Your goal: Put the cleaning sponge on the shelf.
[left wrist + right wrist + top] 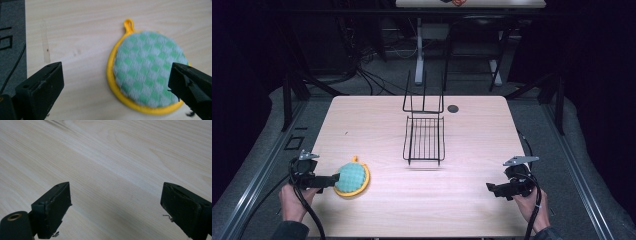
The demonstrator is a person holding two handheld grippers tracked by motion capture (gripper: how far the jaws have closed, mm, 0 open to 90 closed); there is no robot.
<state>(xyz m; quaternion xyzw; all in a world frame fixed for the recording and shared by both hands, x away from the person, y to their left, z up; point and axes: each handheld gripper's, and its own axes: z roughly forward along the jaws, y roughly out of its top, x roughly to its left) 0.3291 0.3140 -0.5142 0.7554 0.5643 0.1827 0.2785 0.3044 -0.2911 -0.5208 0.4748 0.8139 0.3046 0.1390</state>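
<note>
A round potholder [351, 178] with a green-and-white checked face, a yellow rim and a small yellow loop lies flat on the wooden table [377, 125] at the front left. My left gripper [332, 180] hovers at its left edge, open; in the left gripper view the potholder [147, 72] lies ahead, partly under the right jaw, and the left gripper [116, 82] holds nothing. My right gripper [490, 188] is open near the table's front right corner. In the right gripper view the right gripper [116, 205] has bare wood between its jaws.
A black wire rack [424, 137] with an upright back stands at the middle of the table, towards the far side. A dark round hole [453, 108] sits near the far edge. Dark floor, cables and table legs surround the table.
</note>
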